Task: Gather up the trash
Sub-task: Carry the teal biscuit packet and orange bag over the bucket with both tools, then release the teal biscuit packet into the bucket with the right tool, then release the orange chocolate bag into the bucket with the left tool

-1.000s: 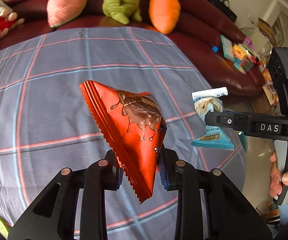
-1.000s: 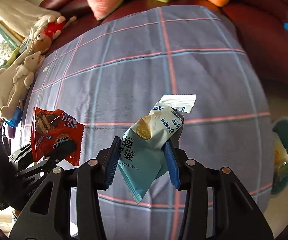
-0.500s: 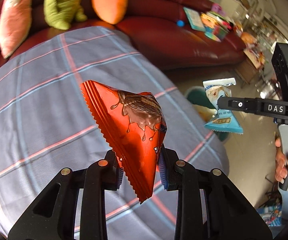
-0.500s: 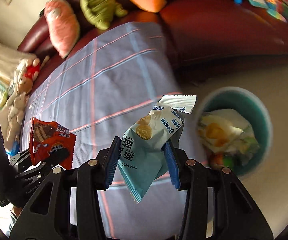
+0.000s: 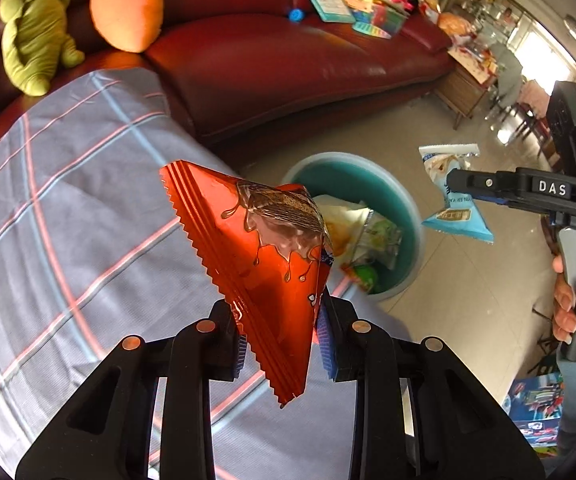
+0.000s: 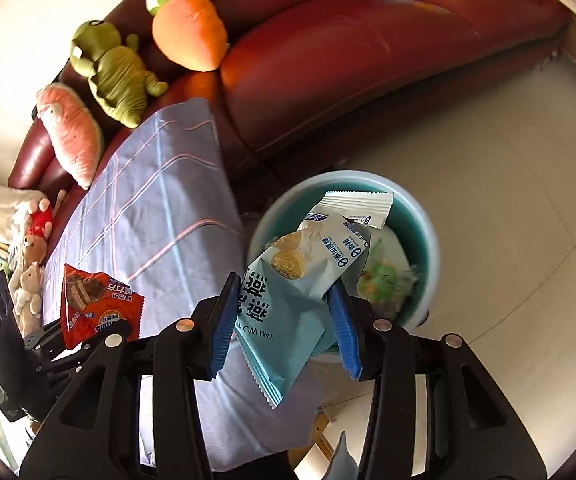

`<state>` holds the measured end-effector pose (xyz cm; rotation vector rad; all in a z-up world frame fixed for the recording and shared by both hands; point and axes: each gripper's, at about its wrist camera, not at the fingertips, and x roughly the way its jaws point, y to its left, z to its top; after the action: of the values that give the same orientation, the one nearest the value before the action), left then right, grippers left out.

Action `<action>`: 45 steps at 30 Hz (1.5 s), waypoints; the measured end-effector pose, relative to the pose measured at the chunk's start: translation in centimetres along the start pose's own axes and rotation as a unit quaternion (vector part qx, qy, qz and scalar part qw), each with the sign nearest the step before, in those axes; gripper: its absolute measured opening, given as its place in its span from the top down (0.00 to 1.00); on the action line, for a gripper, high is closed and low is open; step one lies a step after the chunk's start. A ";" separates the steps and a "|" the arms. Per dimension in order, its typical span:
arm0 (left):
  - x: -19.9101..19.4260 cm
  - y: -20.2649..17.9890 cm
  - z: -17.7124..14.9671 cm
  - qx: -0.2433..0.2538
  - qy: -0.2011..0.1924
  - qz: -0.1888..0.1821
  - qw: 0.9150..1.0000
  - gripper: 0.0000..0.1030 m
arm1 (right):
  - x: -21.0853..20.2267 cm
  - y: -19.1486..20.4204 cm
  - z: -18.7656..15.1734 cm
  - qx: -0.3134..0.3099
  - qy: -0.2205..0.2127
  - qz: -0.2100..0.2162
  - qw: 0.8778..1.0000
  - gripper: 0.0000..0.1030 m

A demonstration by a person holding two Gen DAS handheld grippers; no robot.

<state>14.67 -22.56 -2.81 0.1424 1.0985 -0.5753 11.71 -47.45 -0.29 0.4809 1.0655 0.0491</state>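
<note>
The left gripper (image 5: 279, 334) is held above the edge of a surface covered by a grey-blue checked cloth (image 5: 67, 240). Its jaws are pinched on a red snack wrapper (image 5: 255, 264), which is clamped near its lower corner between the blue pads (image 5: 324, 344). The wrapper stands up from the jaws, with its serrated edge running up and to the left; most of its body lies above and ahead of the jaws.

The right gripper (image 6: 283, 324) is held beyond the cloth edge, above a teal trash bin (image 6: 428, 232) that stands on the tiled floor (image 6: 508, 152). Its jaws are pinched on a light-blue snack wrapper (image 6: 300, 280). The wrapper is gripped across its middle, so that its white sealed end projects forward over the bin opening while its serrated lower end hangs below and behind the jaws. In the left wrist view, the same wrapper is seen clamped in the right gripper, to the right of the bin rim.

Other wrappers (image 5: 368, 236) lie inside the bin. A dark red sofa (image 6: 368, 60) is located behind the bin, with an orange carrot plush (image 6: 187, 36) and a green plush (image 6: 115, 76) resting on it.
</note>
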 end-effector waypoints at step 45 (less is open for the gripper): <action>6.7 -4.3 4.3 0.026 0.030 -0.043 0.998 0.71 | 3.0 -5.2 2.5 0.048 0.036 -0.046 0.997 0.20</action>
<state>18.13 -30.36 -5.92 0.1596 1.1524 -0.6813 14.37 -52.22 -3.87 0.5184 1.1625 -0.0669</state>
